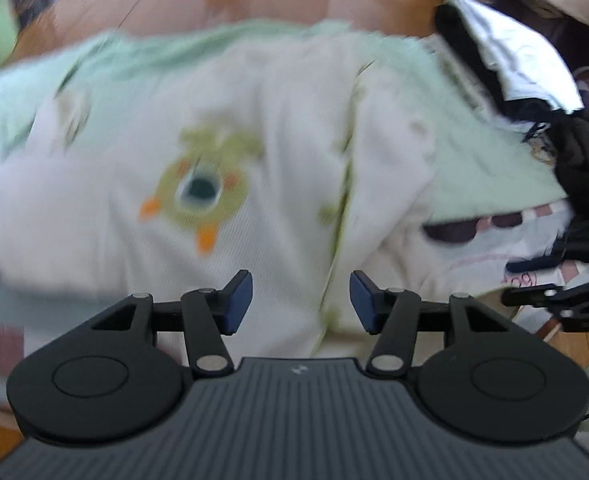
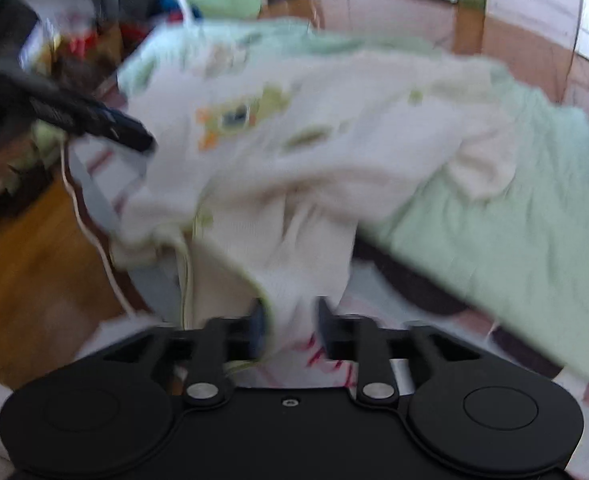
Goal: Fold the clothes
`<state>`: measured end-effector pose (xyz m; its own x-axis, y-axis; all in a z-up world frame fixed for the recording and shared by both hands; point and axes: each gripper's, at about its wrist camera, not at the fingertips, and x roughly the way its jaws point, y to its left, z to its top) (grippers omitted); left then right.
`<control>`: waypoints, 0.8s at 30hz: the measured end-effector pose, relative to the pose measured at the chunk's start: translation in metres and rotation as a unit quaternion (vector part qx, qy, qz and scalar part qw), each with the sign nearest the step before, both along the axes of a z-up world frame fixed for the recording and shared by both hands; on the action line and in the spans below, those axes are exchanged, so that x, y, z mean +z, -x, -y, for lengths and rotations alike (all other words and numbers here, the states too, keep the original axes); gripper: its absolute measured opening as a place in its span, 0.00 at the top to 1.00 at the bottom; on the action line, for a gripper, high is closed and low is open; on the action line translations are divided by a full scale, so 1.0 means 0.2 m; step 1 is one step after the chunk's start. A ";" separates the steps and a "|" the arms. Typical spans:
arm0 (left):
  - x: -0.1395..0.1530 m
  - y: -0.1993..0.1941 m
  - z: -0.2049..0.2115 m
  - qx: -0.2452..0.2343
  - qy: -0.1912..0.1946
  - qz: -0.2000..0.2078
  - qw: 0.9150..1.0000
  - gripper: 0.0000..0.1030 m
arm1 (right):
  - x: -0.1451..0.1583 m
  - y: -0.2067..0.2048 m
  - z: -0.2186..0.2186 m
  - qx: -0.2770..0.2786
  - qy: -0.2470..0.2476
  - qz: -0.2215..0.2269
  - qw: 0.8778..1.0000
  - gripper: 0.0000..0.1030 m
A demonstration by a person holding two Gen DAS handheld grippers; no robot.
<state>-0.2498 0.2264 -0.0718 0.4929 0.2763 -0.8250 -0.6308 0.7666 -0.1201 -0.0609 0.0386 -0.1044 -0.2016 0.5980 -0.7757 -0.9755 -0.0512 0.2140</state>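
Right tongs (image 2: 290,330) around cream garment (image 2: 294,152)

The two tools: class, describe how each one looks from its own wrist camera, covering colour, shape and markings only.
The left tool has matte black linkage arms with silver pivot pins, dark blue finger pads, two round black housings and a grey ribbed body with a small pale logo. The right tool has the same black build, but its body is smooth black with a small centre screw.

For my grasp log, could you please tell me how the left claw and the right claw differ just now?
The left claw is open and holds nothing, hovering over the cream ribbed garment with the green-and-orange print; the right claw has a fold of that garment between its fingers. Both are black with blue pads.
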 end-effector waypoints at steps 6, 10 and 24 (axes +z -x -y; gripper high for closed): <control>0.10 -0.43 -0.09 -0.053 0.023 -0.055 0.997 0.40 | 0.23 -0.38 -0.28 -0.066 0.019 -0.041 0.997 0.51; 0.28 -0.83 -0.11 -0.151 -0.041 -0.108 0.982 0.38 | 0.38 -0.69 -0.60 -0.105 0.116 -0.084 0.984 0.51; 0.04 -1.41 -0.53 -0.119 -0.060 -0.107 0.985 0.32 | -0.03 -1.23 -0.94 -0.175 0.116 -0.120 0.970 0.49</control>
<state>0.0330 0.3317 -0.0636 0.3740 0.2755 -0.8856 -0.4333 0.8961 0.0959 0.1855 0.2262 -0.1109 -0.2079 0.4775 -0.8537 -0.8452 0.3517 0.4025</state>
